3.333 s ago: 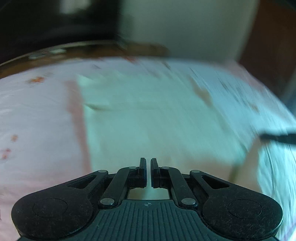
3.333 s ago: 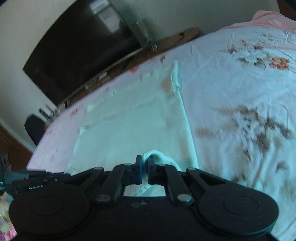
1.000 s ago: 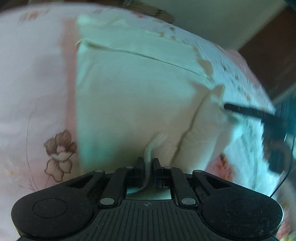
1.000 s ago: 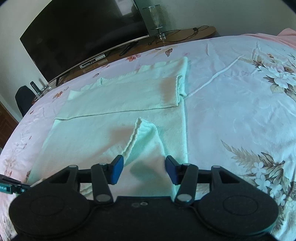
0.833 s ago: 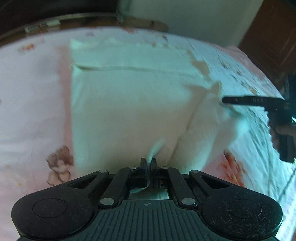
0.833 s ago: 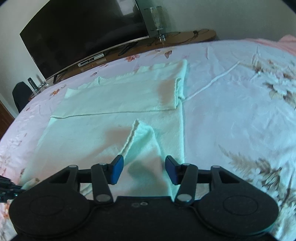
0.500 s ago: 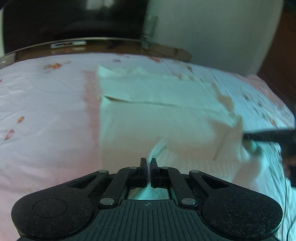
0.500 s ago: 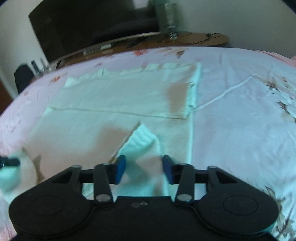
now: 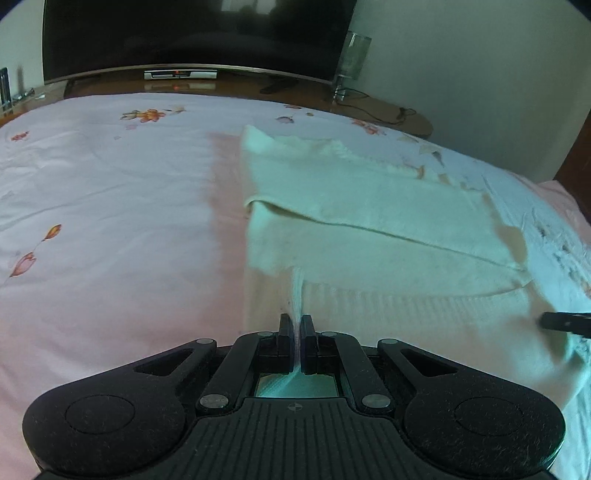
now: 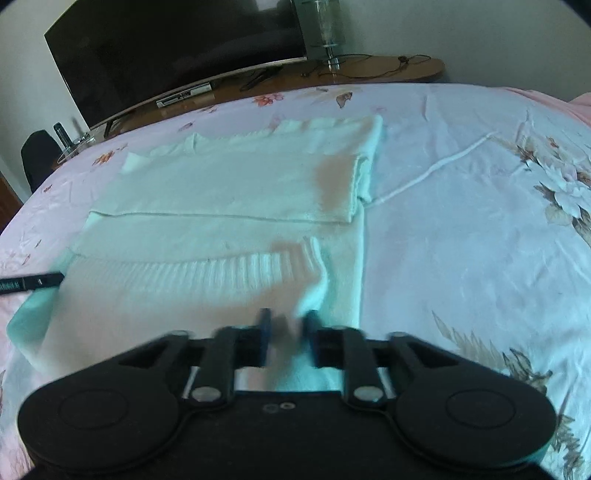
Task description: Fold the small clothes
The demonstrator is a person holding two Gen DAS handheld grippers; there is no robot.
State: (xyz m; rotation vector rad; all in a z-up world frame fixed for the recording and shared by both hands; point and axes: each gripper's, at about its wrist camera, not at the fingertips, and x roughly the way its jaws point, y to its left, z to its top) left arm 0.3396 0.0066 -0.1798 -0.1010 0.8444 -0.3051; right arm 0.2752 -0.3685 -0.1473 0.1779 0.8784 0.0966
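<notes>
A pale cream knitted garment (image 9: 369, 206) lies partly folded on the bed, its far part doubled over. My left gripper (image 9: 296, 325) is shut on the garment's ribbed hem at its near left corner and holds it raised. In the right wrist view the garment (image 10: 229, 192) lies ahead with the ribbed hem (image 10: 236, 273) folded over across it. My right gripper (image 10: 286, 321) is blurred, its jaws a little apart over the near right part of the garment, with nothing held. The right gripper's finger (image 9: 565, 321) shows at the right edge of the left wrist view.
The bed has a pale pink floral sheet (image 9: 110, 221), also in the right wrist view (image 10: 480, 221). A dark television (image 9: 184, 33) stands on a wooden cabinet (image 10: 369, 70) beyond the bed. A glass vase (image 10: 325, 26) is on the cabinet.
My left gripper has carried the hem forward over the garment, so the near part now lies folded across it. My right gripper's jaws have narrowed from wide open.
</notes>
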